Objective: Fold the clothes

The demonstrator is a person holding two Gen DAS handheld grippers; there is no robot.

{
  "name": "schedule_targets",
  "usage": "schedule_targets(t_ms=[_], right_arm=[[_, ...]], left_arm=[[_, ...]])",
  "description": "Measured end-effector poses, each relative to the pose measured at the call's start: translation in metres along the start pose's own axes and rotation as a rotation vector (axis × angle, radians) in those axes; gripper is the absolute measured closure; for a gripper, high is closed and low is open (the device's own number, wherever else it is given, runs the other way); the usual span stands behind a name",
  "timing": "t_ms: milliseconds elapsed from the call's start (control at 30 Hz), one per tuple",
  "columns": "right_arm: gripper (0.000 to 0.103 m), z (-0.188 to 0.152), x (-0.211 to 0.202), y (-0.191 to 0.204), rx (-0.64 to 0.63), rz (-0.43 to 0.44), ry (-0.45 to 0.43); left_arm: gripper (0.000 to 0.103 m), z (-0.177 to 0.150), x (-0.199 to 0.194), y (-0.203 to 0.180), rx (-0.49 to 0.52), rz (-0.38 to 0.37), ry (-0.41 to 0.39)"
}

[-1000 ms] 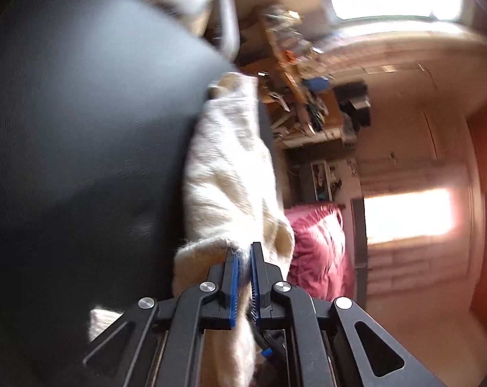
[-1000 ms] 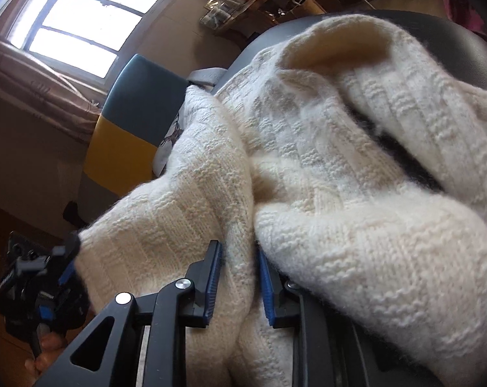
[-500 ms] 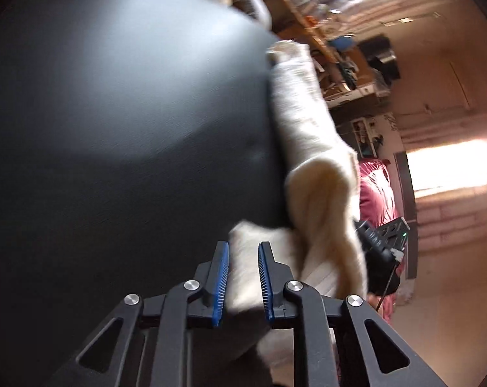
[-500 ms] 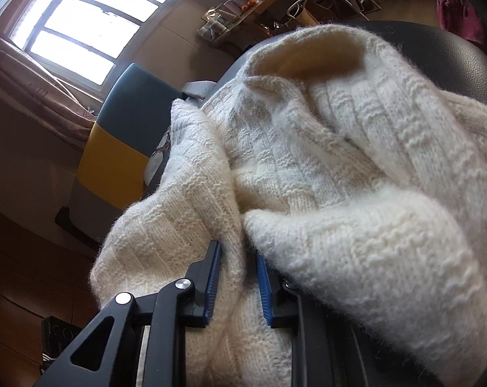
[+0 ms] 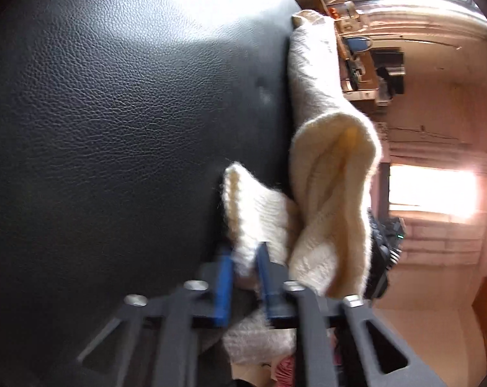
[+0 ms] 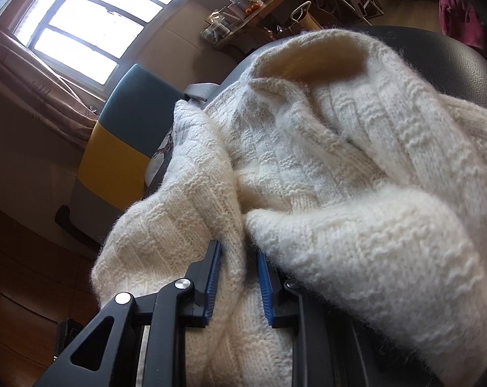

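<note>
Left tool (image 5: 245,262) closing on cream sweater (image 5: 330,174) edge at black seat's (image 5: 114,113) right edge. Right tool (image 6: 238,269) pinches sweater fold; seat leftward bare.

We see a black leather seat (image 5: 121,122) carrying a cream knitted sweater (image 6: 340,167); the knit lies heaped along the seat's right edge and spills over it.

Sweater (image 6: 324,167) on seat (image 5: 130,129), chair (image 6: 130,122) behind, window (image 6: 95,22) beyond.
</note>
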State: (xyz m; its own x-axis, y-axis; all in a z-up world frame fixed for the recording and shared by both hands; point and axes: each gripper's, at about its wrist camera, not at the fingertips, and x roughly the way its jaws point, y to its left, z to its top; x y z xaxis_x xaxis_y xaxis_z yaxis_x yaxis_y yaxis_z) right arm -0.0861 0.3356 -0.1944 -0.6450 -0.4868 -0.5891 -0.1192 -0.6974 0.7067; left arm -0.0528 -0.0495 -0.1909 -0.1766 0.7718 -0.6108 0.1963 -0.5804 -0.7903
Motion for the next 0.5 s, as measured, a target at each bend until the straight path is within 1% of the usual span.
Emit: schedule_targets(t_ms=[133,233,267,300,333,400,467,500], right_arm=[[0.08,0.006,0.001,0.01,0.044,-0.03,0.055],[0.08,0.008,0.001,0.028,-0.011,-0.053,0.061],[0.08,0.007,0.003,0.033,-0.029,-0.059,0.061],[0.08,0.005,0.004,0.039,-0.046,-0.065,0.061],[0.08,0.004,0.005,0.044,-0.063,-0.072,0.062],[0.08,0.001,0.012,0.051,-0.081,-0.082,0.072],[0.08,-0.003,0.019,0.056,-0.095,-0.105,0.087],[0.08,-0.004,0.021,0.055,-0.087,-0.111,0.09]], left_arm=[[0.095,0.001,-0.011,0.001,-0.037,-0.027,-0.052],[0.096,0.006,-0.039,-0.007,-0.034,-0.086,-0.114],[0.097,0.008,-0.053,-0.011,-0.019,-0.105,-0.147],[0.1,0.01,-0.069,-0.016,-0.004,-0.124,-0.183],[0.1,0.012,-0.087,-0.02,0.012,-0.144,-0.225],[0.103,0.014,-0.129,-0.027,0.043,-0.185,-0.32],[0.103,0.014,-0.176,-0.03,0.075,-0.2,-0.423],[0.103,0.014,-0.194,-0.03,0.09,-0.203,-0.46]])
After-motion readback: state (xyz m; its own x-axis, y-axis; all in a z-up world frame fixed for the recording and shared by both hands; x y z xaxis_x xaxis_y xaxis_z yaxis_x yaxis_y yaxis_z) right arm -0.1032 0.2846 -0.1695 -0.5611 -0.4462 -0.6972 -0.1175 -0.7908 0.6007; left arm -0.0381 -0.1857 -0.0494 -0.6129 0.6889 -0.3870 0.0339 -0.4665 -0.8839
